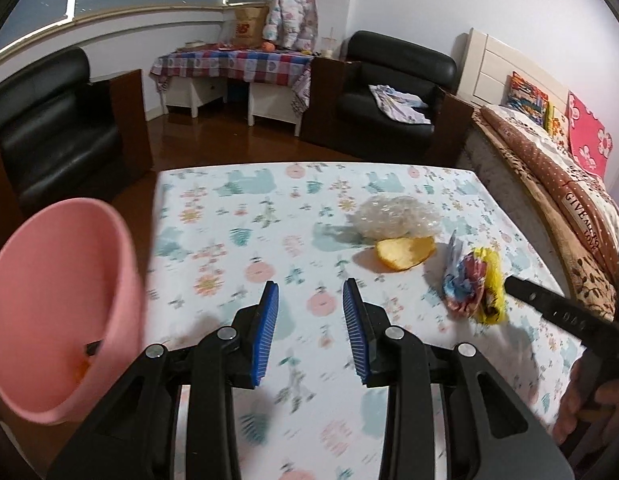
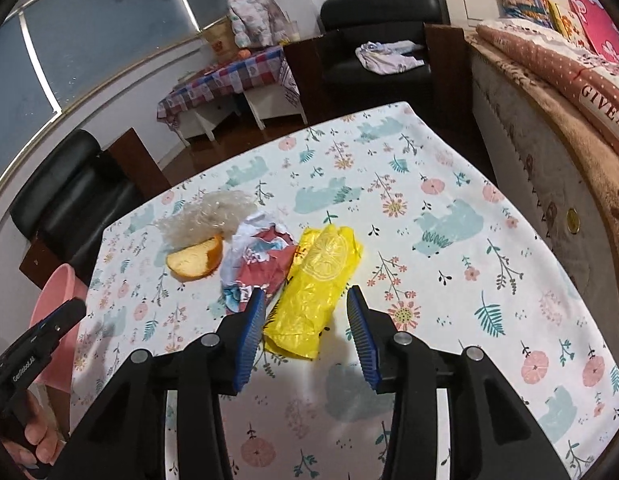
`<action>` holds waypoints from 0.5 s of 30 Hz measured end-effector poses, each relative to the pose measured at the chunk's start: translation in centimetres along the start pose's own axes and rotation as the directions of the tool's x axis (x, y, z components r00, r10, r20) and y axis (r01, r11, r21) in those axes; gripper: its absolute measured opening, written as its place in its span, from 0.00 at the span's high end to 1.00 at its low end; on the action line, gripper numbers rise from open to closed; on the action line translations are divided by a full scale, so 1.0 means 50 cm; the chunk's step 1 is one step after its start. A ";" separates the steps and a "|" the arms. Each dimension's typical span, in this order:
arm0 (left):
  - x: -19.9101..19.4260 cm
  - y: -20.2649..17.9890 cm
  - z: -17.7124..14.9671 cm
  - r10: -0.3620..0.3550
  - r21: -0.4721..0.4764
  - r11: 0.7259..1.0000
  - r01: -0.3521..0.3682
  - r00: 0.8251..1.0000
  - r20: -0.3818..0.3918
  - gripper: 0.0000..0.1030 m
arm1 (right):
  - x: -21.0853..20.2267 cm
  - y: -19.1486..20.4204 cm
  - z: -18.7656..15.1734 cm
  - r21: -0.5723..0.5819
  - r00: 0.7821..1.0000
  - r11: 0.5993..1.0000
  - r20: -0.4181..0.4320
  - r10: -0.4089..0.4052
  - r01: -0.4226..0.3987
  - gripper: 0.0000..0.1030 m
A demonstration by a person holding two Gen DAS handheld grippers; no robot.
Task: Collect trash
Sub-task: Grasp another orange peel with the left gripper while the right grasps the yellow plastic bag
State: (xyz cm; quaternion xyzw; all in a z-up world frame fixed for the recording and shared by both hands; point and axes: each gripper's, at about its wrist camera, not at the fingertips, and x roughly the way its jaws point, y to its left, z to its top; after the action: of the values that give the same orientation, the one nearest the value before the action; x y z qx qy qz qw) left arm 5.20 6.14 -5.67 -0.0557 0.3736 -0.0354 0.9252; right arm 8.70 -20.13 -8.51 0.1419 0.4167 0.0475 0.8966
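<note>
On the flowered tablecloth lie a yellow wrapper, a crumpled red, blue and white wrapper, an orange peel and a wad of clear plastic. My right gripper is open, its blue pads on either side of the yellow wrapper's near end without pressing on it. My left gripper stands open over bare cloth with nothing between its fingers. The peel and the wrappers lie to its right. A pink bin stands at the table's left edge with some scraps inside.
Black armchairs stand beyond the table at the left and at the back. A bed runs along the right side. A small table with a checked cloth stands by the window. A person's fingers hold the left gripper's handle.
</note>
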 end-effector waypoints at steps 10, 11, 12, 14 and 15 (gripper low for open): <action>0.117 -0.066 0.035 -0.099 -0.021 0.995 0.098 0.992 -0.075 0.67 | 0.025 -0.020 -0.008 0.041 0.999 0.999 -0.040 -0.005 0.007 0.60; 0.126 -0.069 0.037 -0.103 -0.026 0.995 0.101 0.991 -0.081 0.67 | 0.027 -0.021 -0.008 0.044 0.999 0.999 -0.043 -0.004 0.006 0.60; 0.137 -0.073 0.041 -0.107 -0.031 0.994 0.104 0.990 -0.087 0.67 | 0.029 -0.022 -0.007 0.046 0.999 0.999 -0.045 -0.002 0.004 0.60; 0.155 -0.079 0.047 -0.101 -0.033 0.995 0.098 0.990 -0.095 0.67 | 0.033 -0.024 -0.008 0.050 0.999 0.999 -0.052 0.002 0.001 0.60; 0.163 -0.081 0.049 -0.097 -0.033 0.995 0.094 0.990 -0.099 0.67 | 0.035 -0.024 -0.009 0.053 0.998 0.999 -0.058 0.004 -0.001 0.60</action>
State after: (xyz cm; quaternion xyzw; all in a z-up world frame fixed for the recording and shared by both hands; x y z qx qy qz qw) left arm 12.64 1.42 -9.00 -0.0848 0.4172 -0.0772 0.9016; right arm 9.45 -20.84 -10.44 0.1646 0.4436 0.0419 0.8800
